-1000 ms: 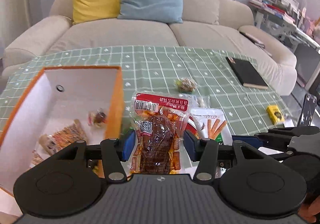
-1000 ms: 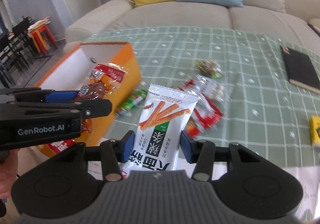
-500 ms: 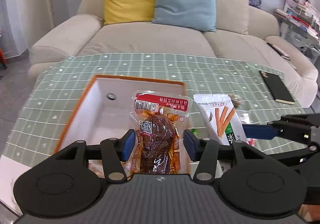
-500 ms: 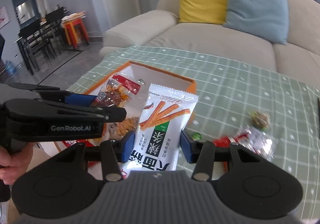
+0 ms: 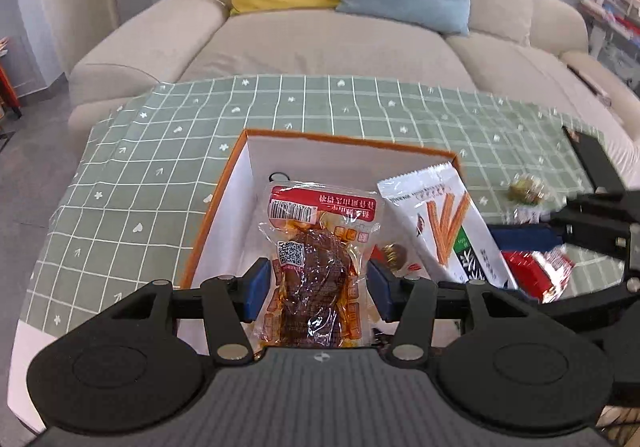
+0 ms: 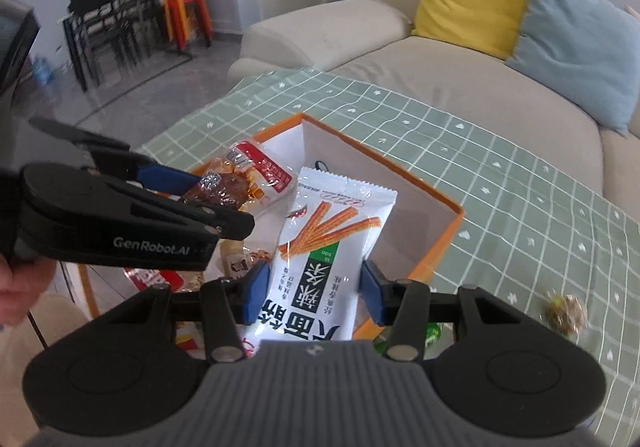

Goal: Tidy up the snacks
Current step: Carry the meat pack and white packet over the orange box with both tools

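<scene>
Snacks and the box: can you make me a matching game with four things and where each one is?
Things:
1. brown meat snack
2. white stick snack bag
3. orange box
4. round gold candy

Places:
A. lying alone on the green tablecloth
B. held in the left gripper
C. sitting open on the tablecloth, under both held snacks
D. held in the right gripper

Pairs: 1-B, 2-D, 3-C, 4-A
</scene>
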Available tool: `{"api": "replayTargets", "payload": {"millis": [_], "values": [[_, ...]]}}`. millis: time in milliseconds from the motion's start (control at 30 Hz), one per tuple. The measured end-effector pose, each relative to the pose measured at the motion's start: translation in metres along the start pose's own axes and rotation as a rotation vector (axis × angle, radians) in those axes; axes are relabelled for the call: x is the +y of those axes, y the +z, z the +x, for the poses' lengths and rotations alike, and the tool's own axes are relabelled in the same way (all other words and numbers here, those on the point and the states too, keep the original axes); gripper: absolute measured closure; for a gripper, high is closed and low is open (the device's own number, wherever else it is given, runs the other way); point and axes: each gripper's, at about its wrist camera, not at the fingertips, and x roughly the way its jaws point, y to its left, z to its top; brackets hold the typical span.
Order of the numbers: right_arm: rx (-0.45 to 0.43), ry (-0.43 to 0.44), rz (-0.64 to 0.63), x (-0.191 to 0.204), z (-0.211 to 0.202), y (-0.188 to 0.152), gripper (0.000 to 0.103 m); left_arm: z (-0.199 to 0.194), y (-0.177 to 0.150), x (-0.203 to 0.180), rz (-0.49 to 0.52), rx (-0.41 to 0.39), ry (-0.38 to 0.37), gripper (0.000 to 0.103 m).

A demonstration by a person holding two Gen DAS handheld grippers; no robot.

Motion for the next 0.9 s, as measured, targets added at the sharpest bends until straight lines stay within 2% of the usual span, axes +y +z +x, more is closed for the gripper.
{"api": "replayTargets", "payload": {"millis": [300, 633, 900], "values": [[0.071, 0.011, -0.147, 0.005, 0.049, 0.019, 0.056, 0.041, 0.003, 0.004, 0.096, 0.089, 0.039, 0.043], [0.145, -0.092, -0.270, 0.019, 0.098, 0.017, 0.056, 0.085, 0.004, -0.008, 0.294, 0.130, 0.158, 0.042], [0.179, -0.102, -0.324, 0.015, 0.116, 0.011, 0.056, 0.101, 0.006, -0.007, 0.320, 0.149, 0.185, 0.041]]}}
